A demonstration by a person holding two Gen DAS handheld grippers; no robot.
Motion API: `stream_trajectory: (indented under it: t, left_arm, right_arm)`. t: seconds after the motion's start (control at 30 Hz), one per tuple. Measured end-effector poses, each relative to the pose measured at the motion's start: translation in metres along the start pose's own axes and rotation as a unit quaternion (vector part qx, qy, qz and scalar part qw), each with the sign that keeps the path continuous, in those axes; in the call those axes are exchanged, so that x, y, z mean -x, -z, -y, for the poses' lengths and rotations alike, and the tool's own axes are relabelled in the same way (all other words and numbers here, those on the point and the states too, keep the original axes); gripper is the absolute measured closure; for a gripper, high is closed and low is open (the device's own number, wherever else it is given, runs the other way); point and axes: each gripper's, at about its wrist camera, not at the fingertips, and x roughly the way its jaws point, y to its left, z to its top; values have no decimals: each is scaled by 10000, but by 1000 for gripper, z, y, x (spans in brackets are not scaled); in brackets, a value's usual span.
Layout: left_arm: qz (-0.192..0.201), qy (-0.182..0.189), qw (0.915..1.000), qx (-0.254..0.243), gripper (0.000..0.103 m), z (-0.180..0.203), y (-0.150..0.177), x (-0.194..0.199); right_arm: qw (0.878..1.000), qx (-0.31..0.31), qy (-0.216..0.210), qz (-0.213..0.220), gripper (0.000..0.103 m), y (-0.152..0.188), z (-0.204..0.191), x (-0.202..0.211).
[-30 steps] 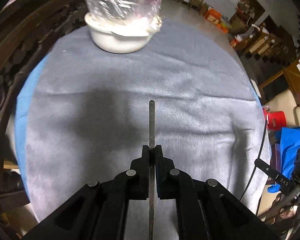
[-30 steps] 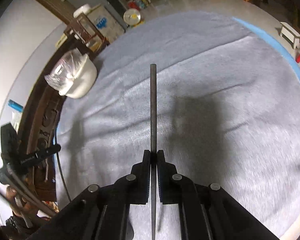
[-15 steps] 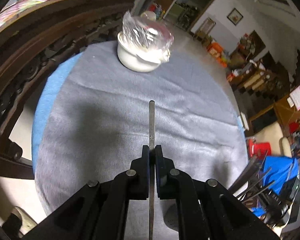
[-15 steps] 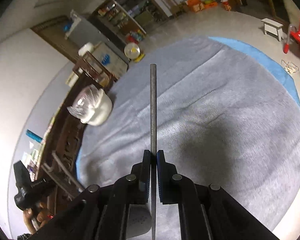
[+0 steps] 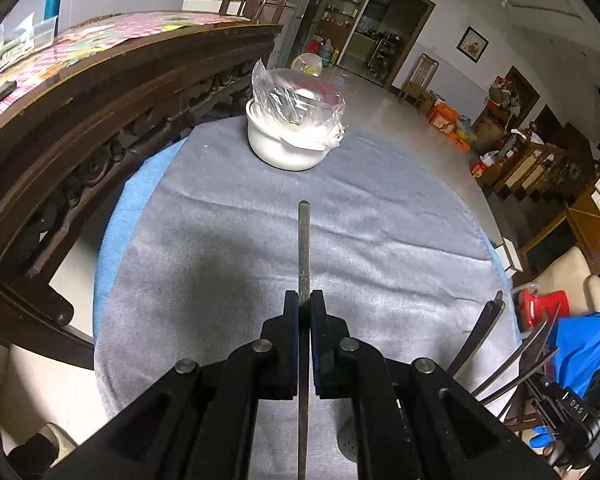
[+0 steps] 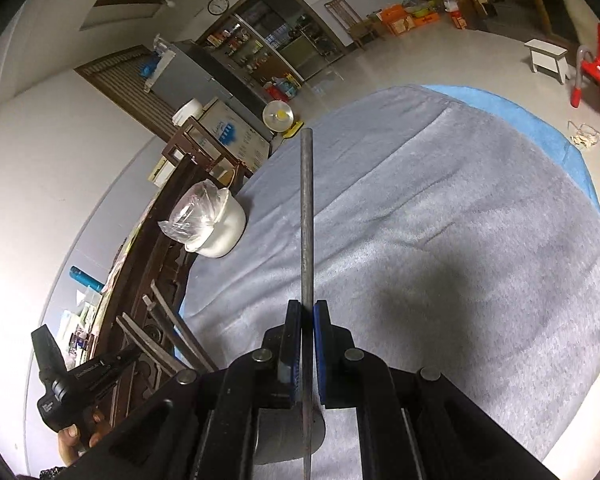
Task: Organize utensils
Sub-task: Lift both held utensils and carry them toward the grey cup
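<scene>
Your left gripper (image 5: 304,304) is clenched on a thin dark metal utensil handle (image 5: 303,240), seen edge-on; the handle runs forward past the pads and back under the camera, so its working end is hidden. Your right gripper (image 6: 307,312) is likewise clamped on a second slim metal utensil handle (image 6: 307,216), which projects further ahead of its pads; what kind of utensil it is cannot be told either. Both utensils are held above the tabletop, clear of the grey cloth (image 5: 380,248) that covers it, with a blue cloth (image 5: 116,232) showing beneath at the edge.

Below each gripper, near the table's near edge, a grey perforated holder (image 6: 288,436) is partly visible.

At the far side of the cloth stands a white ceramic bowl (image 5: 278,148) with a clear plastic bag (image 5: 296,96) bulging out of it, well apart from both utensils. Beside the table runs a carved dark wooden rail (image 5: 100,120). In the right view, your hand (image 6: 74,436) grips the other device's handle at lower left.
</scene>
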Motion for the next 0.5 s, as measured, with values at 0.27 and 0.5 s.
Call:
stream_trajectory:
  t: [0.27,0.5]
  left_arm:
    - [89,-162,9997,-166,98,2,11,5]
    - [147,-337,9989,-275,98,-1,20,5]
  right_arm:
    - [10000,-90,-28,3,96,10,3,1]
    - [9997,-214,-45,55,96,17,7,3]
